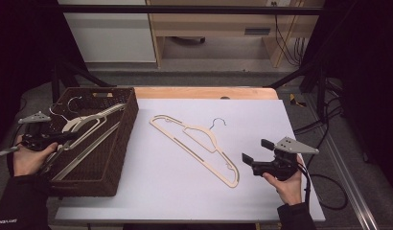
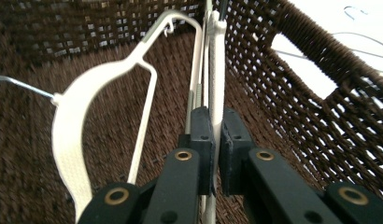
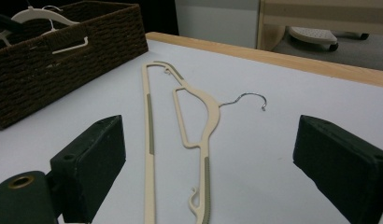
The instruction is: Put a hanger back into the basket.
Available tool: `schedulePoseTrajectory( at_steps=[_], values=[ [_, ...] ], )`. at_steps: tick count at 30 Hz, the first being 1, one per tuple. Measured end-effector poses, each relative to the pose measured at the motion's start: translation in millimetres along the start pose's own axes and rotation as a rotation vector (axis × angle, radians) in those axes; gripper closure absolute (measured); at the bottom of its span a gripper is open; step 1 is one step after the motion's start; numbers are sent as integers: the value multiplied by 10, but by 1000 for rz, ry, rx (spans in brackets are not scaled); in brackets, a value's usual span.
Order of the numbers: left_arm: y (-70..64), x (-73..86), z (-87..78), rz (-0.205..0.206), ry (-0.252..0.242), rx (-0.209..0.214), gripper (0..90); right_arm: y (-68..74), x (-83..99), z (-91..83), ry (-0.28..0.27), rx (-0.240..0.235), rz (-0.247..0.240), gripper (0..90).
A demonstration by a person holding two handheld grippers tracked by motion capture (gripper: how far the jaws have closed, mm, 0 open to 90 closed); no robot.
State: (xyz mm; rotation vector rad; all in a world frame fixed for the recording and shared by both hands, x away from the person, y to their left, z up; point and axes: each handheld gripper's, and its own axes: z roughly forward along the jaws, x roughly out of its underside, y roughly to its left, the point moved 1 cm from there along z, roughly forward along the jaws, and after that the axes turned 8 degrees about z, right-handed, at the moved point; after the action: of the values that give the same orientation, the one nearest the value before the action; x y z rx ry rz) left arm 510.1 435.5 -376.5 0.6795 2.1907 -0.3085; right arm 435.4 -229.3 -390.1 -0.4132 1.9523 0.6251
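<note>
High view: a white table (image 1: pixel 185 191) carries, at its nine-o'clock side, a dark woven basket (image 1: pixel 119 158) holding several pale hangers, some with wire hooks.

Cream hanger (image 1: pixel 197 142): lies flat on the bare table surface just right of centre, well apart from the basket. Its long bar runs from about eleven o'clock to five o'clock, and its metal hook points toward one o'clock. In the right gripper view the same cream hanger (image 3: pixel 180 135) lies ahead between the two jaws, with the basket (image 3: pixel 63 56) at ten o'clock beyond it.

White hanger (image 1: pixel 89 125): rests in the basket, tilted, its far end lying over the basket's rim toward one o'clock.

Left gripper (image 1: pixel 54 138): held over the basket's nine-o'clock edge by the person's left hand (image 1: pixel 29 158). In the left gripper view the left gripper (image 2: pixel 216 135) has its jaws clenched on a thin bar of the white hanger (image 2: pixel 216 70), which runs straight up toward twelve o'clock between the pads. A second white hanger (image 2: pixel 82 121) lies against the woven floor at nine o'clock.

Right gripper (image 1: pixel 256 151): held low over the table at three o'clock by the person's right hand (image 1: pixel 285 184), just beside the cream hanger's lower end and not touching it. Its jaws stand wide apart, released, grasping nothing.
</note>
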Motion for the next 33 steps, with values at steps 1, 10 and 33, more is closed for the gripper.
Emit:
schedulePoseTrajectory(
  at_steps=[1,10,33],
  values=[
    [0,0,0,0,0,0,848,0,0,0,0,0,0,96],
    [24,40,-260,-90,-36,-146,687,22,-31,29,1,-6,-6,96],
    [-1423,-518,-271,100,-443,22,112,50,-83,215,36,25,-12,143]
  ],
)
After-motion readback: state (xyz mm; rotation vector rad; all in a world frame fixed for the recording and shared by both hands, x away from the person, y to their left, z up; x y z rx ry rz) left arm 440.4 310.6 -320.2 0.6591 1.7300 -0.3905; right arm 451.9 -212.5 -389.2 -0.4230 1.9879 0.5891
